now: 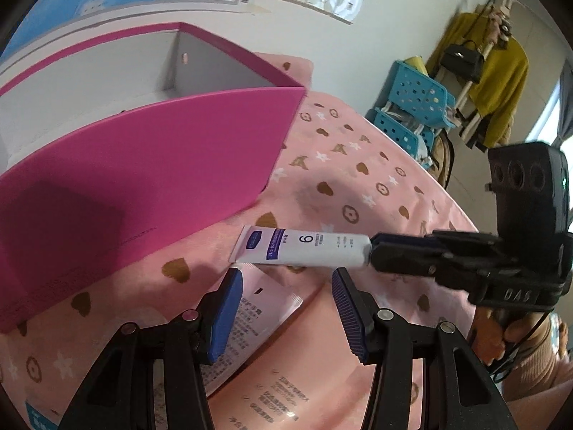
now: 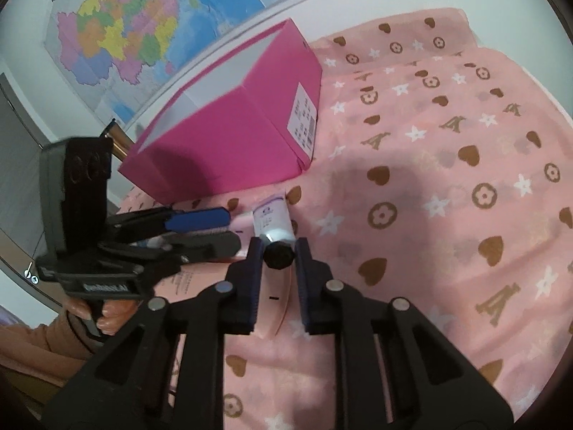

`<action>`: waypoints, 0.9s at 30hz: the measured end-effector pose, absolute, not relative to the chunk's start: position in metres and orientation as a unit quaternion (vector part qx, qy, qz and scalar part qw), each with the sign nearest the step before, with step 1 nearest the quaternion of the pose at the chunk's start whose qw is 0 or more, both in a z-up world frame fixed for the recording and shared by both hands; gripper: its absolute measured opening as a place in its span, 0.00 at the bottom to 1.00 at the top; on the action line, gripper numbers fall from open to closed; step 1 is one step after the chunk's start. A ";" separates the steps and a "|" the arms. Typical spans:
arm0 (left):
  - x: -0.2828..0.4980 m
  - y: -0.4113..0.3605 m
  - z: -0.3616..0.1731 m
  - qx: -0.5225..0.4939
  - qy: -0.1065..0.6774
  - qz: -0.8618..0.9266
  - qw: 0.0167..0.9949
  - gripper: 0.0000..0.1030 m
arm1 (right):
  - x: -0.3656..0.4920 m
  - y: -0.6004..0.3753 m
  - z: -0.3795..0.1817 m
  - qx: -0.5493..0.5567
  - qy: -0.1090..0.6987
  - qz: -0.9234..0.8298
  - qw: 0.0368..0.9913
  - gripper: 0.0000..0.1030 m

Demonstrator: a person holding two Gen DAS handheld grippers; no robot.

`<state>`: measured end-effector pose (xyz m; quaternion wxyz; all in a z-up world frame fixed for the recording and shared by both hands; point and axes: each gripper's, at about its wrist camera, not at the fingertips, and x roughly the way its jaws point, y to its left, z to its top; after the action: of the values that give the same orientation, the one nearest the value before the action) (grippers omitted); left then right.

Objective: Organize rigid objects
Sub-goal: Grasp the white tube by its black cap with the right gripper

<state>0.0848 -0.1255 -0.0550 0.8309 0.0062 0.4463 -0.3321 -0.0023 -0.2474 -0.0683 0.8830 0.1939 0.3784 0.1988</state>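
Note:
A white tube (image 1: 301, 247) with blue print and a black cap lies on the pink cloth in front of an open pink box (image 1: 143, 165). My right gripper (image 2: 277, 256) is shut on the tube's black cap (image 2: 278, 255); in the left wrist view it (image 1: 376, 251) reaches in from the right. My left gripper (image 1: 286, 283) is open just short of the tube, above flat pink sachets (image 1: 258, 326). In the right wrist view the left gripper (image 2: 215, 229) sits left of the tube (image 2: 272, 218), with the box (image 2: 229, 136) behind.
The pink patterned cloth (image 2: 429, 179) spreads to the right. A map (image 2: 143, 18) hangs on the wall behind the box. A blue plastic rack (image 1: 412, 107) and a coat rack with clothes (image 1: 494, 71) stand beyond the bed edge.

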 end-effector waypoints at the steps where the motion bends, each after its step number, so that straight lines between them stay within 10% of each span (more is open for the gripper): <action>1: 0.083 -0.128 -0.055 0.012 0.444 -0.333 0.832 0.51 | -0.004 -0.248 -0.066 0.194 0.377 0.197 0.884 0.19; 27: 0.092 -0.145 -0.054 0.034 0.419 -0.314 0.851 0.37 | 0.014 -0.241 -0.046 0.198 0.356 0.202 0.891 0.23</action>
<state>0.0921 -0.1452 -0.0535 0.8514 0.0340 0.4185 -0.3144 0.0139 -0.2406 -0.0463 0.8907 0.1978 0.3561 0.2020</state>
